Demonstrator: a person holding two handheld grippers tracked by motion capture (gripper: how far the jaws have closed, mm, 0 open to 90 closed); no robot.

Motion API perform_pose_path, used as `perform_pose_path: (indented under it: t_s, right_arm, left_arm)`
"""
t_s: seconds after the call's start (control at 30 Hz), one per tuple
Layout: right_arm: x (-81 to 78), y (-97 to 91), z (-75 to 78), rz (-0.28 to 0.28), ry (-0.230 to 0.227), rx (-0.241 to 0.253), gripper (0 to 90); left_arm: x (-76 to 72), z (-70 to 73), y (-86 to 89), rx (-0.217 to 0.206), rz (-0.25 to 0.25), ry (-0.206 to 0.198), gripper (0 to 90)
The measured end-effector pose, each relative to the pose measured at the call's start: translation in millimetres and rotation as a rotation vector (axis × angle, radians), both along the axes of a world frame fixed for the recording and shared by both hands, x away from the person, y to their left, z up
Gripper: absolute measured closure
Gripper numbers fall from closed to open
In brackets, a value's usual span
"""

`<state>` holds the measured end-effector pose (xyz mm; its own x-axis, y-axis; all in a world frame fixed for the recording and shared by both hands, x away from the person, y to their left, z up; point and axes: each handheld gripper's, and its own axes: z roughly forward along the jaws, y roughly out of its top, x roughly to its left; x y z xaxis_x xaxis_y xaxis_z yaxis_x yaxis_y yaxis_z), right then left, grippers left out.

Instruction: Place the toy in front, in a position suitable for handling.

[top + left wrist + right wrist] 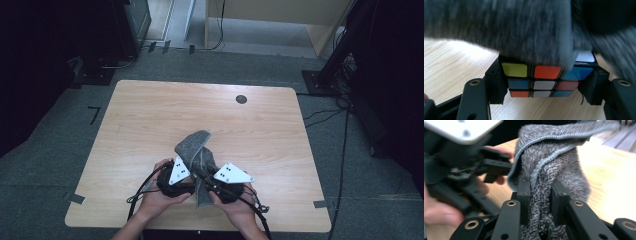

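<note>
High view is showing, at the bottom centre of the frame, the person's two hands coming in from the lower edge, each carrying a hand-held gripper. The left hand-held gripper [186, 172] is sitting just left of centre and the right hand-held gripper [212, 184] just right of it, the two nearly touching. A grey cloth [196, 144] is rising between them and leaning toward the upper middle of the frame, with a strip of it hanging down between the hands. All of this is lying over the near half of the wooden surface [150, 115]. Farther up, a small dark round disc [241, 99] is sitting near the far edge of the surface, well apart from the hands.

In the left gripper view, the left hand-held gripper [547, 81] is clamping a colour puzzle cube [541, 80] at the lower centre, one jaw pressing on each side of it. The cloth [524, 30] is draping over the top of the cube and is blurred across the upper frame.

In the right gripper view, the right hand-held gripper [540, 197] is pinching a bunched fold of the cloth [549, 165] at the lower centre, the fabric standing up above the jaws. The left hand-held gripper is showing blurred at the left.
</note>
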<state>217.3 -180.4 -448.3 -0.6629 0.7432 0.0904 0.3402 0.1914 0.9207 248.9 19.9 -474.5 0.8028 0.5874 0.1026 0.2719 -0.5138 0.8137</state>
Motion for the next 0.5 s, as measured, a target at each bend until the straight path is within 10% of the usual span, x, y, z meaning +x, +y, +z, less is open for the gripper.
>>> perform_pose_path:
  t_s: [0.13, 0.3, 0.5]
  right_arm:
    - [4.1, -15.2, 0.2, -0.093, 0.005, 0.007, 74.0]
    - [-13.0, 13.7, 1.9, -0.010, -0.077, -0.066, 73.7]
    - [5.2, -16.2, -2.4, -0.125, -0.004, -0.001, 73.9]
  left_arm:
    - [1.5, 1.0, 1.3, -0.036, 0.002, 0.016, 34.4]
    - [0.0, -0.6, -1.2, -0.007, -0.003, 0.006, 34.4]
    - [1.7, 2.2, 5.6, -0.043, 0.001, 0.012, 34.4]
